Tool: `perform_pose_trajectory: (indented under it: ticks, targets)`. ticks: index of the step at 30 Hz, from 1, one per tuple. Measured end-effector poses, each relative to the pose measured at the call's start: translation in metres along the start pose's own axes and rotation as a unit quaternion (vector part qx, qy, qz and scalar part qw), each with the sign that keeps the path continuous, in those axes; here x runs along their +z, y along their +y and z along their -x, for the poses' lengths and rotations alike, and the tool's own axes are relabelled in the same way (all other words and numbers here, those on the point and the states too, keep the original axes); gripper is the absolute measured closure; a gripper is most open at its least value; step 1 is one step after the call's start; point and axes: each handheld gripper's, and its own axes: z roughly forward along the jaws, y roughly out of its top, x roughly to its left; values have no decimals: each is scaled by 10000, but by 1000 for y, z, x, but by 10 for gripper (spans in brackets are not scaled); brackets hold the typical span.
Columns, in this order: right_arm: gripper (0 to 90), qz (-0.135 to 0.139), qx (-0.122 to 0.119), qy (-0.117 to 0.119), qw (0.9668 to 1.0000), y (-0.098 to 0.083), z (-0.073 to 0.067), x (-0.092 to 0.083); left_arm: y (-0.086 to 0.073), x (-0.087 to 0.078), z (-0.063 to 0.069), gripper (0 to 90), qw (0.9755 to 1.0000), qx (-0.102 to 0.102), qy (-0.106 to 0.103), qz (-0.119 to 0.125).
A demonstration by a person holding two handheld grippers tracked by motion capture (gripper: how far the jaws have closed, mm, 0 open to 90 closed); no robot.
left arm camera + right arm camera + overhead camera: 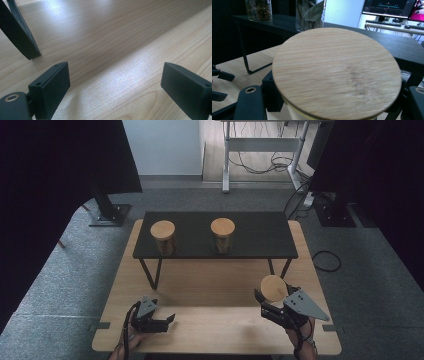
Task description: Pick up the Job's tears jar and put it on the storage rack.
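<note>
A glass jar with a round bamboo lid [274,287] sits between the jaws of my right gripper [274,296] at the table's front right. Up close, the lid [337,72] spans the right gripper view, and my right gripper [337,96] is shut on the jar just below it. Whether the jar's base touches the table is hidden. Two similar jars [163,237] [222,235] stand on a black shelf [260,237] across the middle. My left gripper [167,321] rests low at the front left, open and holding nothing [116,82].
The shelf stands on thin black legs [150,272] over the wooden table [215,285]; one leg [20,32] is close to my left gripper. The two shelf jars [259,10] [310,13] hold dried leaves. A desk with monitors [389,7] stands behind.
</note>
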Motion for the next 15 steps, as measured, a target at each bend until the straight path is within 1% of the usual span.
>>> perform_pose_trajectory:
  ticks: [5, 15]
  targets:
    - [247, 84, 26, -15, 10000, 5, 2, -1, 0, 0, 0, 81, 10000, -2, 1, 3]
    - [247, 115, -40, -17, 9999, 13, 4, 1, 0, 0, 0, 80, 10000, 9, 2, -10]
